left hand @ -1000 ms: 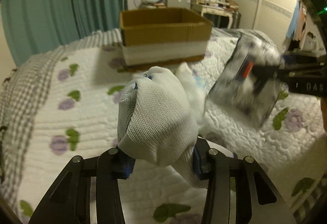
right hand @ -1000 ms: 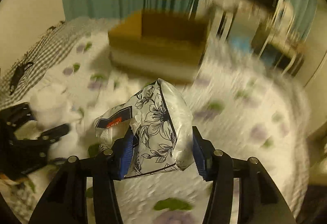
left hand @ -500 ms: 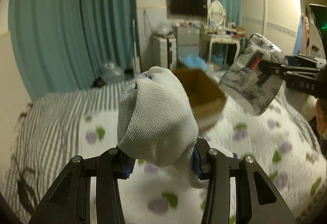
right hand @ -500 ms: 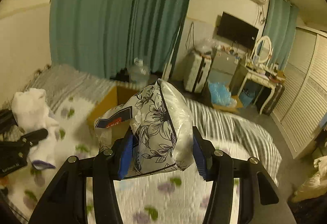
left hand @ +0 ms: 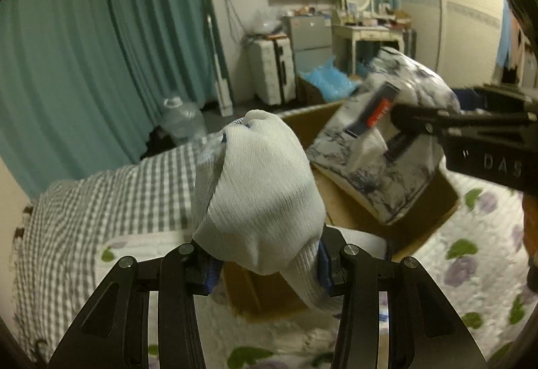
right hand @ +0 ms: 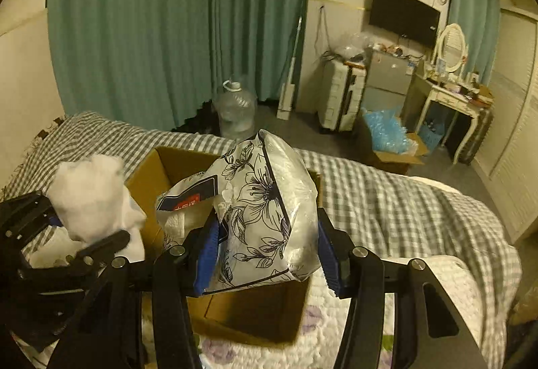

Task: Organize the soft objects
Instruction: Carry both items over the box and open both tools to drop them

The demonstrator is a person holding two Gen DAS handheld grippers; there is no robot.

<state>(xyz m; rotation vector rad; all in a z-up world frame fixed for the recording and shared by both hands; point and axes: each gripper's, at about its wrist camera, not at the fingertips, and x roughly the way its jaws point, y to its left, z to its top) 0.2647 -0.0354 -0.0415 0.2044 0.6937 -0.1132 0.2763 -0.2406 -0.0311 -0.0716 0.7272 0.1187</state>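
My left gripper [left hand: 265, 263] is shut on a balled white knit glove [left hand: 259, 190], held over the near left corner of the open cardboard box [left hand: 433, 204]. In the right wrist view the glove [right hand: 90, 200] and left gripper [right hand: 84, 239] sit at the left beside the box [right hand: 161, 174]. My right gripper [right hand: 265, 254] is shut on a floral-print tissue pack [right hand: 269, 217], held above the box opening. The pack [left hand: 386, 147] also shows at the right of the left wrist view, clamped by the right gripper [left hand: 417, 126].
The box stands on a bed with a flowered white quilt [left hand: 470, 261] and a checked grey sheet [right hand: 386, 197]. Beyond the bed are teal curtains [right hand: 168, 26], a water jug [right hand: 235, 113], a suitcase [right hand: 341, 96] and a dressing table [right hand: 450, 93].
Both grippers have moved forward with their loads and now hang over the box, which is close beneath them. Both grips are unchanged.
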